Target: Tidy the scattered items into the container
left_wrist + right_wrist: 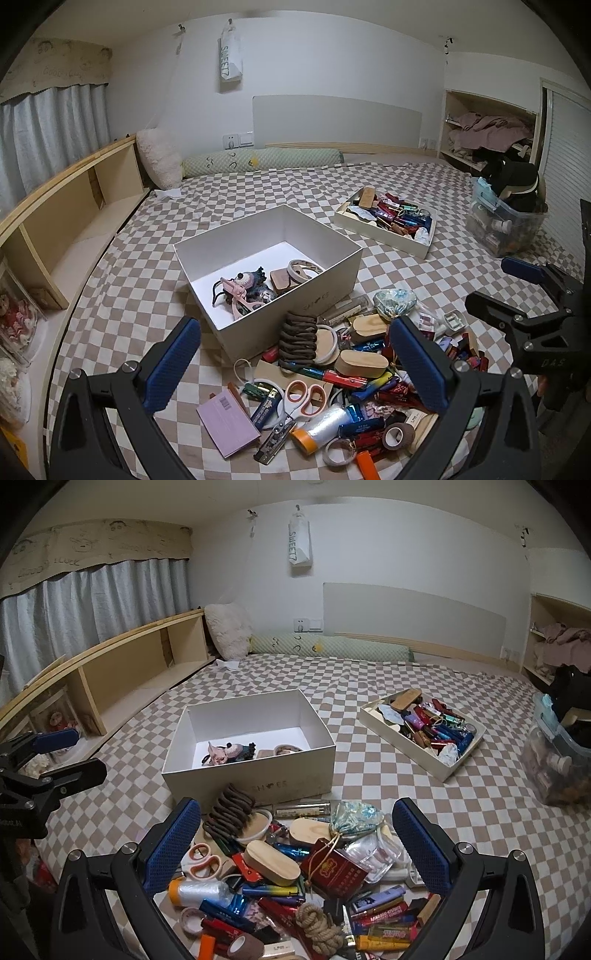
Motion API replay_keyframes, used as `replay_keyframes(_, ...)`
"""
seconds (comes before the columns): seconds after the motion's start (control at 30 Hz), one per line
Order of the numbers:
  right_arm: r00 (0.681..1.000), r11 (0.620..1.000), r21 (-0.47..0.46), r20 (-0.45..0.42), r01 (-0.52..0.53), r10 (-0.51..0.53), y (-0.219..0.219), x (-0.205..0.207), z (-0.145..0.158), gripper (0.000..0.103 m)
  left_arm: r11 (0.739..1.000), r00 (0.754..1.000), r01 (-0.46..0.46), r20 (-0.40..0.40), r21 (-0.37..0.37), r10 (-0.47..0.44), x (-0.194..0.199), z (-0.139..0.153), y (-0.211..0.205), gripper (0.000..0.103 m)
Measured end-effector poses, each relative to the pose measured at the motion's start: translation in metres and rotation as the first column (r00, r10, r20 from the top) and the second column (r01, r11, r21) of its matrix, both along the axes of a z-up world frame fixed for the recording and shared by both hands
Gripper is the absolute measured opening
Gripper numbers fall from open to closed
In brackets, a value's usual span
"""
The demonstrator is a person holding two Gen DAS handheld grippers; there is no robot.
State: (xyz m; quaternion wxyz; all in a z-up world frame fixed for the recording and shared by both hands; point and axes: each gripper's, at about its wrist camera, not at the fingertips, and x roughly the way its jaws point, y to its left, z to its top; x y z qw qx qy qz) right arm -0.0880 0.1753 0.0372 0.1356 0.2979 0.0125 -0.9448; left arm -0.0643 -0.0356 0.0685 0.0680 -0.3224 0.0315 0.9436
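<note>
Both my claws, the left gripper (295,363) and right gripper (297,843), hang wide open holding nothing over the pile (295,878), white box (255,779) at 12 o'clock, so I might grab two tangled things and drop one.

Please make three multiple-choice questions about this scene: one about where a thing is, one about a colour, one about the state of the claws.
1. Where does the white box stand?
A. behind the pile of small things
B. on the wooden shelf
C. inside the plastic bin

2. What colour are the scissors handles?
A. green
B. pink
C. black

3. How are the left claw and right claw?
A. both open, holding nothing
B. both shut
C. left holds the scissors

Answers: 1 A, the pile lies nearer the cameras; 2 B, pink rings show; 3 A, pads stand wide apart.
</note>
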Motion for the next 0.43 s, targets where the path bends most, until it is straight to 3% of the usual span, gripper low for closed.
replay_keyframes(0.43, 1.000, 1.000, 0.007, 0.010, 0.003, -0.003, 0.0002, -0.0041, -0.0034, 0.103, 1.000, 1.000, -0.017, 0.021, -0.024, 0.018, -0.0056, -0.0042, -0.0024, 0.103)
